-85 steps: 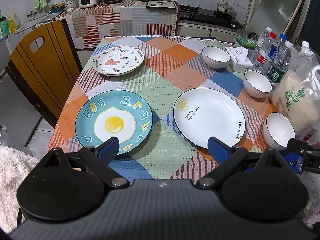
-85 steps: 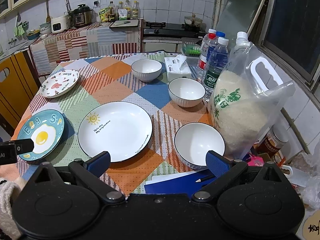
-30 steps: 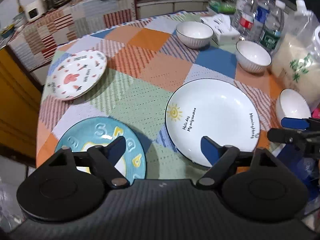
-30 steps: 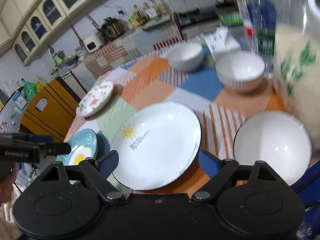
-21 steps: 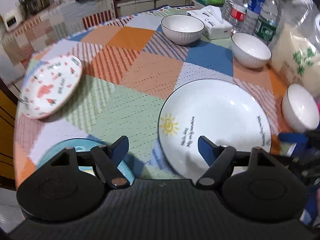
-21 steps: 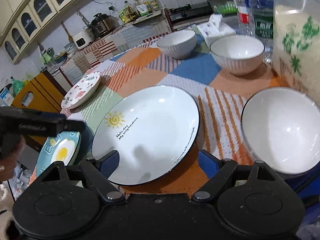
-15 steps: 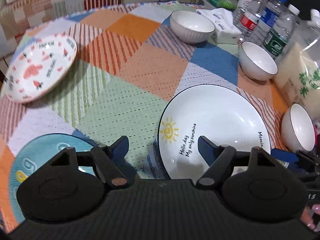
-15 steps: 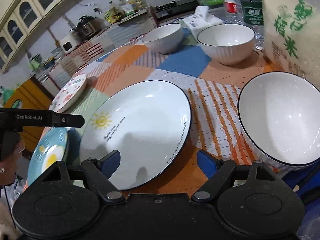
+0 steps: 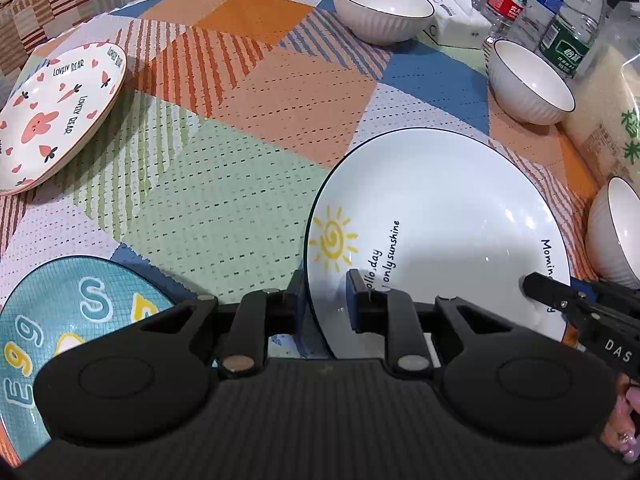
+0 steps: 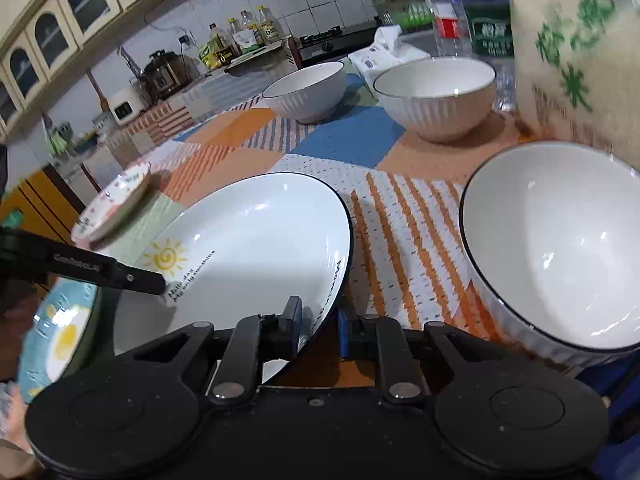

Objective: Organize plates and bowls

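Left wrist view: at bottom centre, the left gripper (image 9: 326, 300) points steeply down, its jaws closing over the near-left rim of the white sun plate (image 9: 436, 216), one finger under and one on top. At lower right, the right gripper (image 9: 532, 285) pinches the same plate's right rim, jaws also closing. Lower left lies the blue egg plate (image 9: 68, 320); upper left, the bear plate (image 9: 52, 116). Three white bowls (image 9: 382, 10) line the right edge and top.
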`<state>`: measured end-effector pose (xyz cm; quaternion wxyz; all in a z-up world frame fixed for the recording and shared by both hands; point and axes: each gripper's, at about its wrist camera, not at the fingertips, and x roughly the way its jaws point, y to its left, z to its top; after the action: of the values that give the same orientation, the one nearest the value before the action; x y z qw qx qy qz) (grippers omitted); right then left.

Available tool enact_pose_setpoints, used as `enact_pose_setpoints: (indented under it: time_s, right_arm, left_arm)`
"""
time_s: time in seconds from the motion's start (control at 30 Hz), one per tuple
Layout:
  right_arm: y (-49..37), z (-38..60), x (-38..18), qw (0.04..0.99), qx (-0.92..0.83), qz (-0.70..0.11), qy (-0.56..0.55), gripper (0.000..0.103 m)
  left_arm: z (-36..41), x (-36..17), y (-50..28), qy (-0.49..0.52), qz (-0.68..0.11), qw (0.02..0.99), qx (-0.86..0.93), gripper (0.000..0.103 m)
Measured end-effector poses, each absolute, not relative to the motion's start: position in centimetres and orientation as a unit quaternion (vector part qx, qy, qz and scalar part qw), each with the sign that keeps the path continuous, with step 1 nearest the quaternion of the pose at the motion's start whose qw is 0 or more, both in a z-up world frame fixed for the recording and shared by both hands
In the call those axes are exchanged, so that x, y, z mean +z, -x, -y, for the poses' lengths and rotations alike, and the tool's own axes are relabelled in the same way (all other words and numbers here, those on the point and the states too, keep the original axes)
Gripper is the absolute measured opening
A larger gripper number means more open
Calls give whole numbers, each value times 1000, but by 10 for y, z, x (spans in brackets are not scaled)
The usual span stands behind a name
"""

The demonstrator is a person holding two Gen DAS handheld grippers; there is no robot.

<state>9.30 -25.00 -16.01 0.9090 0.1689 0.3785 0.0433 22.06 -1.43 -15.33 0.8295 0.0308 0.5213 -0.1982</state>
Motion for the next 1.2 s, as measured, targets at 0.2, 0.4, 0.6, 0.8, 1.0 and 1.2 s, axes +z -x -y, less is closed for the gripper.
enact_pose_setpoints:
  time_s: [0.2, 0.4, 0.6, 0.8, 1.0, 1.2]
  right_arm:
    - [-92, 251, -164, 910, 55, -373, -170, 23]
    - [-97, 253, -158, 901, 75, -395, -161, 22]
    - [-105, 243, -148, 904, 106, -388, -147, 22]
    - [-140, 236, -127, 909, 129, -372, -138, 22]
    - [-186, 226, -128, 898, 157, -386, -140, 22]
    - [-225, 219, -138, 890, 164, -400, -144, 22]
  left_arm:
    - [12, -156, -225, -16, -525, 827, -198, 20]
    - [8, -154, -228, -14, -527, 825, -203, 20]
    - [-11, -127, -237, -9, -492, 847, -203, 20]
    - [-28, -108, -267, 10, -480, 858, -185, 20]
    - [-40, -113, -299, 10, -490, 857, -159, 20]
    - [-47, -125, -328, 31, -492, 859, -135, 20]
